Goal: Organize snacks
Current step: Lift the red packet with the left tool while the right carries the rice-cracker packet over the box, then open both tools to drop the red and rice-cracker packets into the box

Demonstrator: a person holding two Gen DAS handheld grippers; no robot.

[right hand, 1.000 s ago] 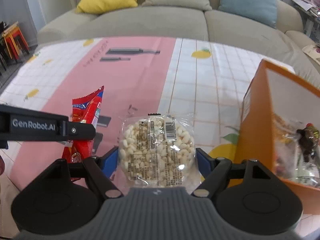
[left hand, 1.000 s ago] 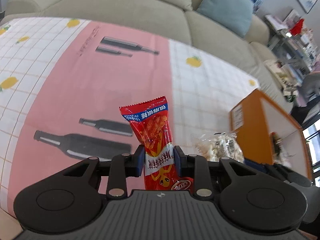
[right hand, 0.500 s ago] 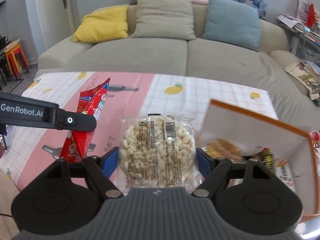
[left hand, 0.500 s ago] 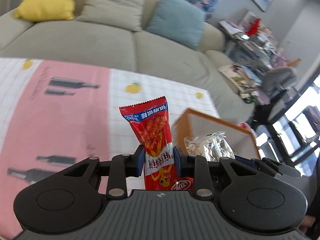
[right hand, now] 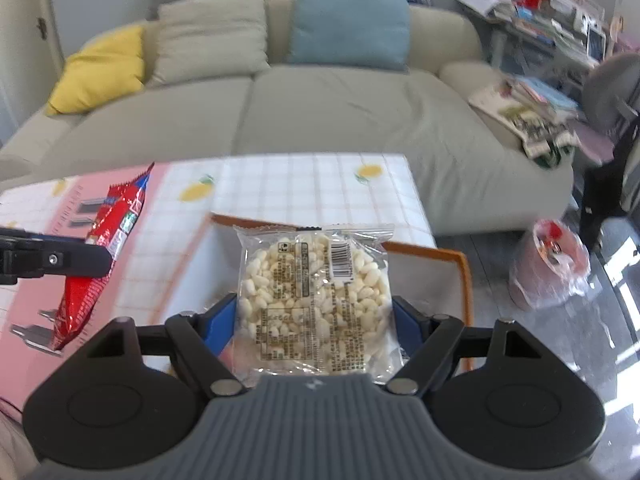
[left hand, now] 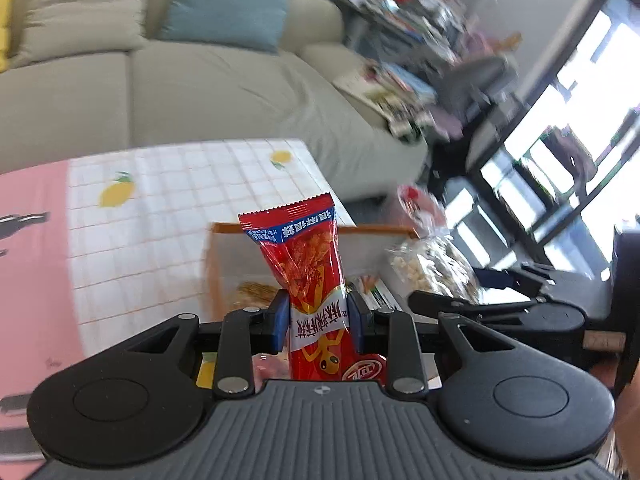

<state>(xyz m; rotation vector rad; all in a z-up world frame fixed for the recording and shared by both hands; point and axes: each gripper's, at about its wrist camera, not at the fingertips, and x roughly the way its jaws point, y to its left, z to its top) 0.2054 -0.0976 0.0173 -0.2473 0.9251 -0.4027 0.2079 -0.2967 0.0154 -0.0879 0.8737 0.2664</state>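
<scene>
My left gripper (left hand: 318, 322) is clamped on the lower half of a red peanut snack packet (left hand: 308, 280), held upright ahead of it. My right gripper (right hand: 314, 322) pinches a clear puffed-rice packet (right hand: 314, 300) by its side edges. Both hang above the orange cardboard box (right hand: 464, 280) just ahead. I judge both packets light, crinkly and slippery; the rice cake is likely brittle, so grip seams, not contents.
</scene>
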